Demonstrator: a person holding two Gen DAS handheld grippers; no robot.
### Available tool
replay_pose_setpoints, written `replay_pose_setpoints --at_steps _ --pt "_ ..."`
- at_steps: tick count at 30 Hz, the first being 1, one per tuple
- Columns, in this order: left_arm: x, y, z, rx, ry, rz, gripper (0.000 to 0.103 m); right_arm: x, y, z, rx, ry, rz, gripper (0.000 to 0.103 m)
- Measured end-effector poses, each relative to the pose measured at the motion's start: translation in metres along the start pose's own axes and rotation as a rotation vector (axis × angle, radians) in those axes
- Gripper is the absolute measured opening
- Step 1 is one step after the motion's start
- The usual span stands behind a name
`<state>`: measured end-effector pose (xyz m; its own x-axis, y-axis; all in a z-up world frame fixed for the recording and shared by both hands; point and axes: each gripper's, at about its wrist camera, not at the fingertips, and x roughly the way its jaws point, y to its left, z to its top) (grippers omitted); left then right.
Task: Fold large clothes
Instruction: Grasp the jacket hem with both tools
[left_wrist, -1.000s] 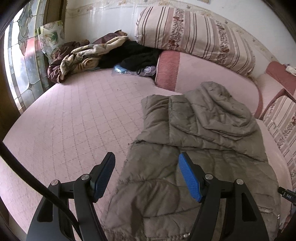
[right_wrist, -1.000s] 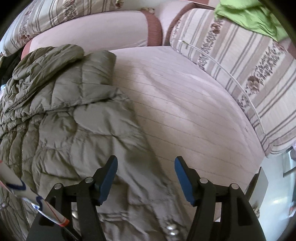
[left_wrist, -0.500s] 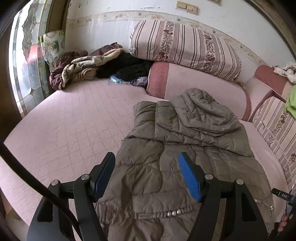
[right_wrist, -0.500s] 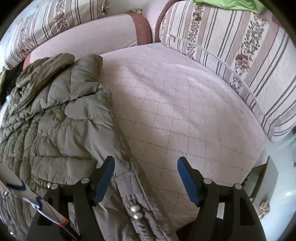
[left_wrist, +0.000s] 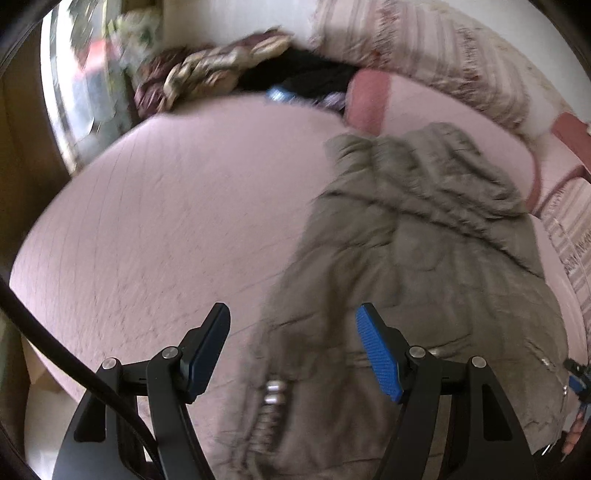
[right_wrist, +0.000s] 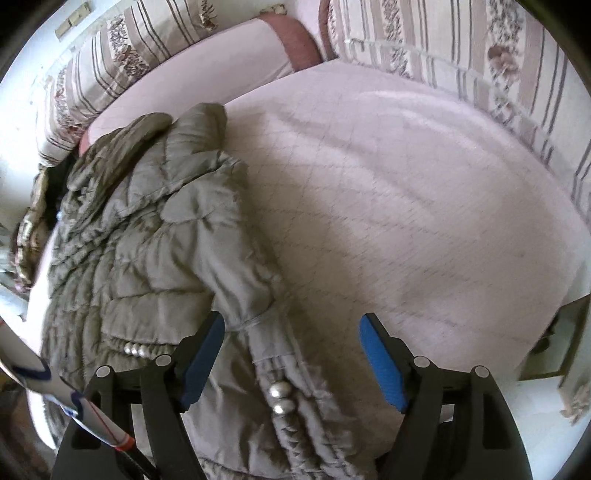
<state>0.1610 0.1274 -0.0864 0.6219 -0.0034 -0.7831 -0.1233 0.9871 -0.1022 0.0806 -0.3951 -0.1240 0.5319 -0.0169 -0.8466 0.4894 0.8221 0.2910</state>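
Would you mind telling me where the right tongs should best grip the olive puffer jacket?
Grip the olive puffer jacket at its near hem corner, by the metal snaps, coming from the bed's near edge. That edge lies between the open right tongs.

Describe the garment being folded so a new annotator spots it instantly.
Start at the wide pink quilted bed ringed by striped floral cushions. Spread on it, hood end toward the cushions, lies the olive-grey puffer jacket. Unlike the dark pile of clothes heaped in the far corner, it is quilted and trimmed with silver snaps at the hem.
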Motion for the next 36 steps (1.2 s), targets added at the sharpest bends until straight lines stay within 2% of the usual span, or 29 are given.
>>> replay_pose_setpoints --at_steps 3,7,9,11,16,24,30,33,36 --pt "0.017 0.030 -0.003 -0.091 0.088 -0.034 0.070 0.009 -0.001 -0.005 0.019 0.036 0.065 0.080" --pt "0.044 0.055 -0.010 -0.187 0.218 -0.156 0.070 0.023 -0.008 -0.011 0.068 0.078 0.134 0.080" --pt "0.050 0.059 -0.015 -0.216 0.245 -0.191 0.070 0.023 -0.011 -0.012 0.079 0.075 0.156 0.081" --pt "0.048 0.060 -0.019 -0.230 0.239 -0.213 0.070 0.022 -0.014 -0.011 0.090 0.079 0.180 0.082" --pt "0.045 0.056 -0.035 -0.241 0.310 -0.367 0.070 0.024 -0.021 -0.012 0.122 0.117 0.277 0.082" --pt "0.026 0.056 -0.066 -0.250 0.313 -0.477 0.070 0.023 -0.034 -0.023 0.187 0.205 0.450 0.080" --pt "0.030 0.064 -0.072 -0.299 0.316 -0.569 0.070 0.020 -0.029 -0.035 0.105 0.275 0.465 0.078" --pt "0.038 0.069 -0.071 -0.348 0.324 -0.598 0.071 0.015 -0.022 -0.047 0.031 0.287 0.445 0.078" --pt "0.040 0.066 -0.069 -0.341 0.324 -0.612 0.074 0.013 -0.017 -0.057 -0.008 0.283 0.444 0.077"
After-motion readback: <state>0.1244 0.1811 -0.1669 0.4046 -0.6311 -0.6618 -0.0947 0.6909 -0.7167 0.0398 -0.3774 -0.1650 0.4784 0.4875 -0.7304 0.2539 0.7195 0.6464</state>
